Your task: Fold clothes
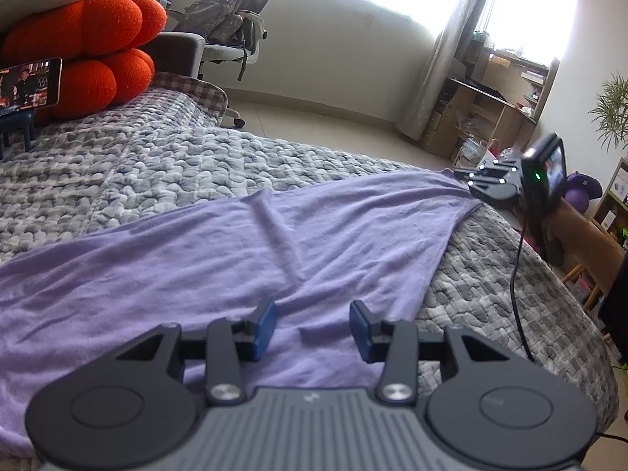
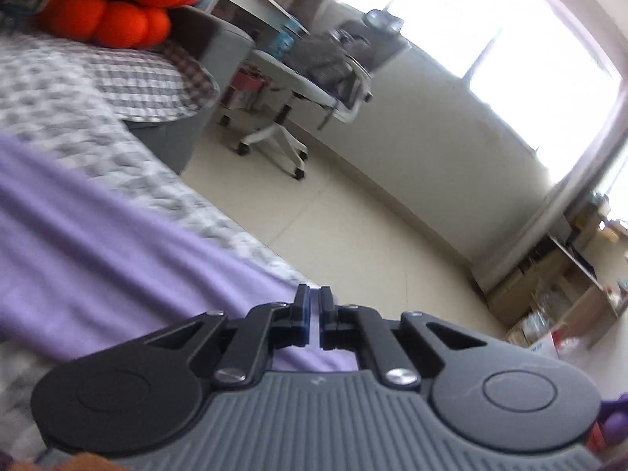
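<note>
Lilac knit garment [image 1: 235, 259] drapes nubbly grey quilt [image 1: 137, 165]; left gripper [image 1: 312, 327] jaws gape empty, right gripper [image 2: 314, 316] jaws closed.

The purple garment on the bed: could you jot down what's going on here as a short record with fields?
garment: purple garment, spread flat on the quilt
surface: grey-and-white quilt
left gripper: fingers apart above the near edge, nothing between them
right gripper: fingers shut at the garment's far corner; whether cloth is pinched cannot be told
nearby: orange cushions, phone on a stand, office chair
</note>
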Demonstrator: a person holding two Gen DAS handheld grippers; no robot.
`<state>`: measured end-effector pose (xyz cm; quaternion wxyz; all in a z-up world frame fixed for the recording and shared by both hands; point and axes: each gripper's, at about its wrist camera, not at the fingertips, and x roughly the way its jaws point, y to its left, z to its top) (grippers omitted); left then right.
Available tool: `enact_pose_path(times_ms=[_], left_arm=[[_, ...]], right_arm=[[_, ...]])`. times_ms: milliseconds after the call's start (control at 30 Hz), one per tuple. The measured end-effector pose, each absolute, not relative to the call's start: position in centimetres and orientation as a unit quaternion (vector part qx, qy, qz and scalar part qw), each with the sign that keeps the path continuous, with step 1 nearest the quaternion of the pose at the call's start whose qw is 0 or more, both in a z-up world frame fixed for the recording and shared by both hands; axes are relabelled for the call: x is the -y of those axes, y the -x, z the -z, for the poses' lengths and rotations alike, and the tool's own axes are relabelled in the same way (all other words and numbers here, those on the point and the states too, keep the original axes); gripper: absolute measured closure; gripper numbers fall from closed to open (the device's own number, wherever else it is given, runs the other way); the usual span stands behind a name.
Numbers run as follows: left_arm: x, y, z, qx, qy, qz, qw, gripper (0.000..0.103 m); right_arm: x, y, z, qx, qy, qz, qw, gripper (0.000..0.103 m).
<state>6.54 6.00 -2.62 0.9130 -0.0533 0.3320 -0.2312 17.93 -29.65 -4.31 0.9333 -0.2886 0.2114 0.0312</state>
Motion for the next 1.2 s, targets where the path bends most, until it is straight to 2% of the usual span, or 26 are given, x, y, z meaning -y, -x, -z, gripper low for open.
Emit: enact_pose_path(times_ms=[167,267,433,500,533,933,1133,1200], left_arm=[[-6.2,-6.7,2.6,-0.333,0.058,0.234,0.911,0.06],[-6.2,-6.7,2.6,-0.334,0.061,0.234,0.911,0.06],[-6.0,-6.6,2.7,-0.332,0.053,0.232,0.913,0.06],[-5.8,-6.5,2.7,-0.329,0.046,0.232,0.914,0.06],[-5.8,-6.4,2.7,-0.328,0.043,0.232,0.915,0.06],[-5.7,-6.4,2.7,-0.326,0.039,0.23,0.916,0.06],[-5.6,-6.4,2.7,-0.327,0.04,0.229,0.916,0.06],[-5.6,-6.4,2.7,-0.327,0.04,0.228,0.916,0.06]], right_arm=[[30.5,-16.3,3.8,-0.229,0.237,-0.085,0.94,0.1],[32.4,-18.2,2.4,-0.238,0.164,-0.076,0.954,0.088],[36.1,-24.1,2.6,-0.287,0.07,-0.019,0.955,0.085],[36.5,-24.7,3.0,-0.298,0.066,-0.01,0.952,0.076],[36.4,-24.6,3.1,-0.296,0.069,-0.015,0.953,0.075],[34.7,-20.5,2.5,-0.279,0.142,-0.101,0.944,0.075],[35.3,-20.5,1.8,-0.268,0.13,-0.113,0.948,0.075],[36.4,-21.9,1.6,-0.269,0.103,-0.077,0.955,0.07]])
